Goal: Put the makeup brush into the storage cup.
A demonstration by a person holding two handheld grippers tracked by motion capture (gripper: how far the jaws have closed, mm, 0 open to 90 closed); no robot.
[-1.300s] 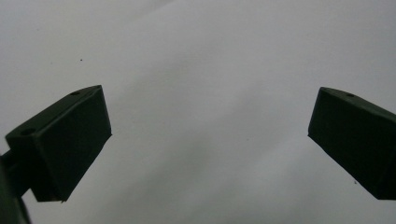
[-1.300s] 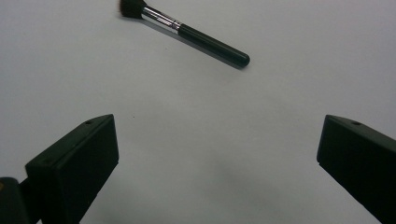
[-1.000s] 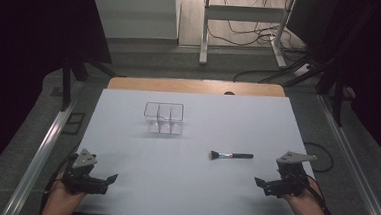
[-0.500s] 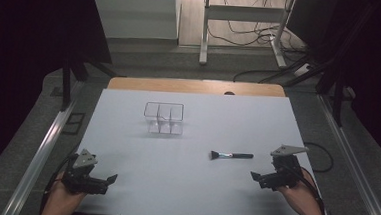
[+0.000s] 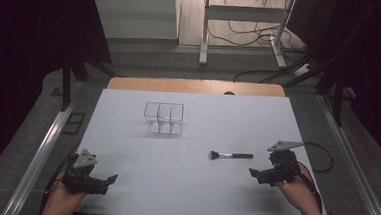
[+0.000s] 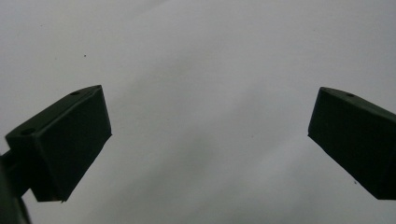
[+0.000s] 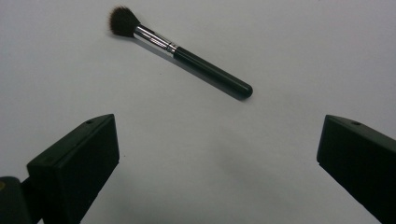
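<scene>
A makeup brush (image 5: 231, 155) with a black handle, silver ferrule and dark bristles lies flat on the white table, bristles pointing left. In the right gripper view the brush (image 7: 180, 50) lies just ahead of the wide-apart jaws. My right gripper (image 5: 254, 174) is open, a short way right of and nearer than the brush's handle end, holding nothing. My left gripper (image 5: 110, 178) rests open at the table's near left corner, over bare table (image 6: 205, 140). A clear plastic organiser (image 5: 164, 118) with divided compartments stands left of centre, farther back.
The white table top (image 5: 218, 119) ends in a wooden strip (image 5: 195, 86) at the far edge. A black cable (image 5: 321, 155) loops off the right edge behind my right gripper. Metal rails run along both sides. A frame's legs and cables stand on the floor beyond.
My right gripper has moved forward and to the left, closer to the brush's handle end. The left gripper, brush and organiser have stayed put.
</scene>
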